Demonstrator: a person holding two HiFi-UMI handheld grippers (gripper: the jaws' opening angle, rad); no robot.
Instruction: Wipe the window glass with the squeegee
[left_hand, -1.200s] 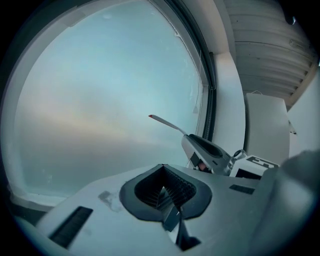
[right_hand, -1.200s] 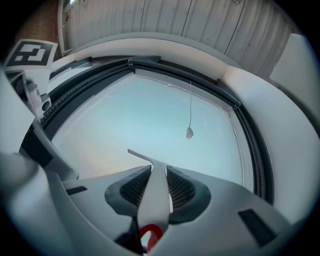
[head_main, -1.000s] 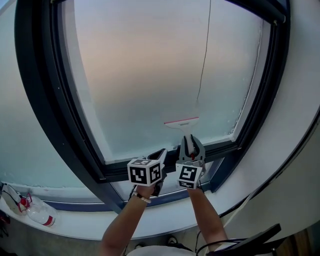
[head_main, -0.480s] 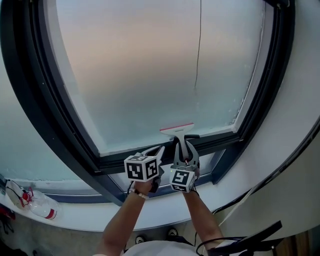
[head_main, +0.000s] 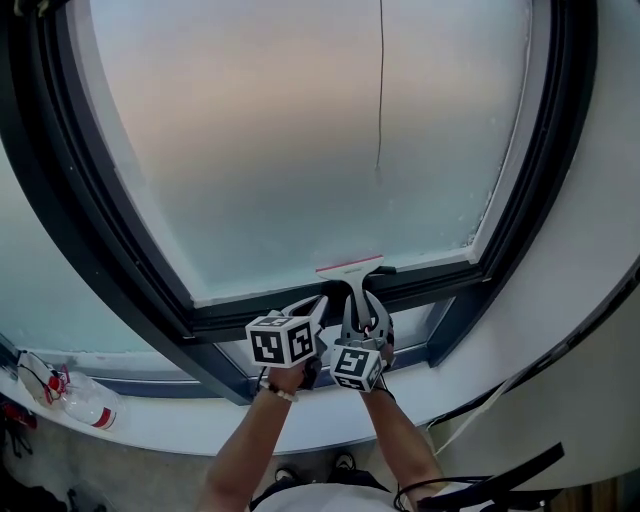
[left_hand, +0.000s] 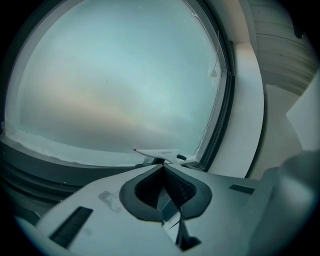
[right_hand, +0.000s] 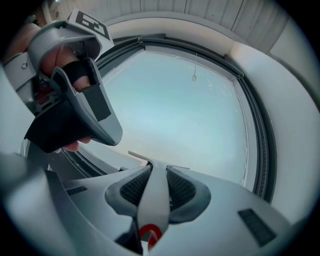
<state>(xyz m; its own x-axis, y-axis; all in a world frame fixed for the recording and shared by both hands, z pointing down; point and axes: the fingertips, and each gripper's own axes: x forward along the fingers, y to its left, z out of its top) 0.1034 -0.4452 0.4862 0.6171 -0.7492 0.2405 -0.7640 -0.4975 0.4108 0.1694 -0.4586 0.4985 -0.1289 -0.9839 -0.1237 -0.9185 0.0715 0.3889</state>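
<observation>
Frosted window glass (head_main: 300, 140) fills the head view, with the squeegee (head_main: 350, 267) blade at its bottom edge. Only the right gripper view shows the right tongs (right_hand: 152, 172) clamped on the squeegee. The left tongs (left_hand: 162, 167) are closed and empty beside them, both forearms raised together.

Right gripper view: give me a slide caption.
Right gripper shut on the squeegee handle, blade at the bottom of the hazy window glass.

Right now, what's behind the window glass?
Only pale, milky light. The glass is frosted, so anything outside is hidden. The squeegee sits at its bottom edge.
</observation>
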